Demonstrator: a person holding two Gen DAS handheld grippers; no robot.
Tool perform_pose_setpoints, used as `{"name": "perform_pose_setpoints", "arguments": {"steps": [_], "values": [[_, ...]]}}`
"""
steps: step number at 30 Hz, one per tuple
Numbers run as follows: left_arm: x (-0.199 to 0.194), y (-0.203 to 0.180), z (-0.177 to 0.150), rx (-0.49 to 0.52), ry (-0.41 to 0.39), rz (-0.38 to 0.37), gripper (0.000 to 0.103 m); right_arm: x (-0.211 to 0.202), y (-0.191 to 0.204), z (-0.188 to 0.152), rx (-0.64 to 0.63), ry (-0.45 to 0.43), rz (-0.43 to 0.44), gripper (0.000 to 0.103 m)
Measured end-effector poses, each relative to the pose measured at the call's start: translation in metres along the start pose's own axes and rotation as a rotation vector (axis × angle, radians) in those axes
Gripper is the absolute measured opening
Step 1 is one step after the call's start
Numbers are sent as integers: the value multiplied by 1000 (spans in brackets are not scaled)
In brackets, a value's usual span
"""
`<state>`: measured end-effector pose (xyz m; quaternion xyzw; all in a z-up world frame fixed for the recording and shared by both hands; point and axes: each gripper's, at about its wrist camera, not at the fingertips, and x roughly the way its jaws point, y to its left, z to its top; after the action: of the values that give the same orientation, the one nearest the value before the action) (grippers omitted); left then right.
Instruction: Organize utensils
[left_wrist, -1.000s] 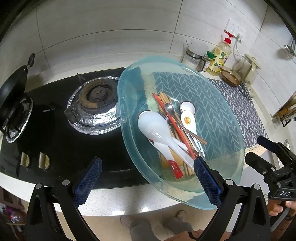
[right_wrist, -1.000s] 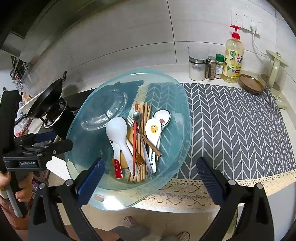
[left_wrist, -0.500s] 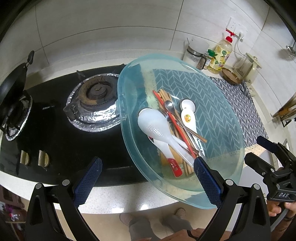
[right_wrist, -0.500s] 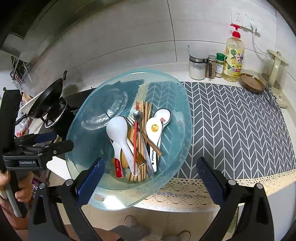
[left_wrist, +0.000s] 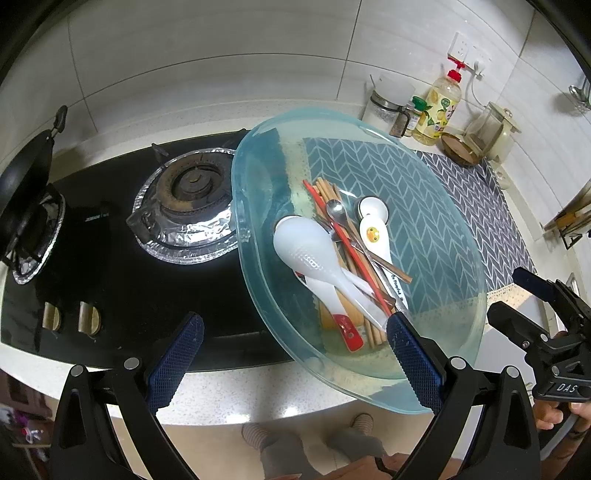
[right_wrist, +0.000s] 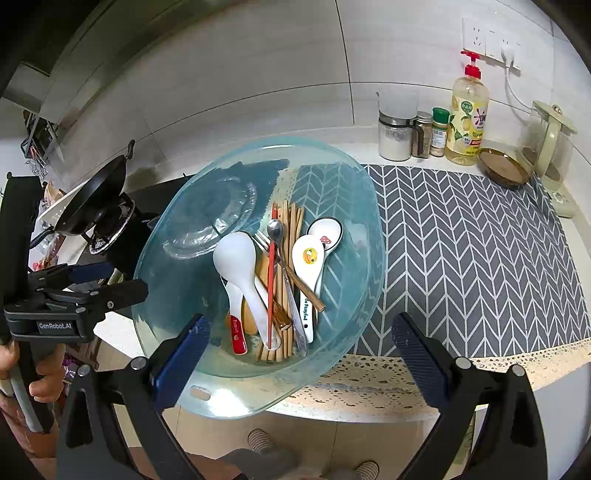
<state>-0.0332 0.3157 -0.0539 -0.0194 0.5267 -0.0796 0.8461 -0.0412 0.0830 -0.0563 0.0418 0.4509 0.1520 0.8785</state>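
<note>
A translucent blue basin (left_wrist: 447, 295) (right_wrist: 177, 280) sits on the counter, partly over the stove edge and the mat, with its near rim past the counter's front. In it lie a white rice paddle (left_wrist: 308, 249) (right_wrist: 236, 258), red chopsticks (left_wrist: 347, 243), wooden chopsticks (right_wrist: 291, 229), a metal spoon (right_wrist: 275, 229), a fork and two ceramic spoons, one with a duck (right_wrist: 308, 258). My left gripper (left_wrist: 295, 354) (right_wrist: 127, 278) hovers open at the basin's near-left rim. My right gripper (right_wrist: 300, 354) (left_wrist: 504, 291) is open at the near rim. Neither holds anything.
A black gas stove with a foil-ringed burner (left_wrist: 188, 206) lies left of the basin, and a black wok (right_wrist: 96, 195) stands further left. A grey herringbone mat (right_wrist: 480, 240) covers the counter to the right. Jars, a soap bottle (right_wrist: 467, 114), a brown dish and a kettle line the back wall.
The left wrist view has drifted slightly, so the stove and basin sit a little further off. The right gripper and the utensils have not visibly moved.
</note>
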Motion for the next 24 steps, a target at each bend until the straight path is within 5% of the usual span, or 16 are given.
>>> {"name": "perform_pose_setpoints", "arguments": {"steps": [24], "values": [[3,-6,-3,53,7,110,99,-8,1,0,23,-48,-33,96]]}}
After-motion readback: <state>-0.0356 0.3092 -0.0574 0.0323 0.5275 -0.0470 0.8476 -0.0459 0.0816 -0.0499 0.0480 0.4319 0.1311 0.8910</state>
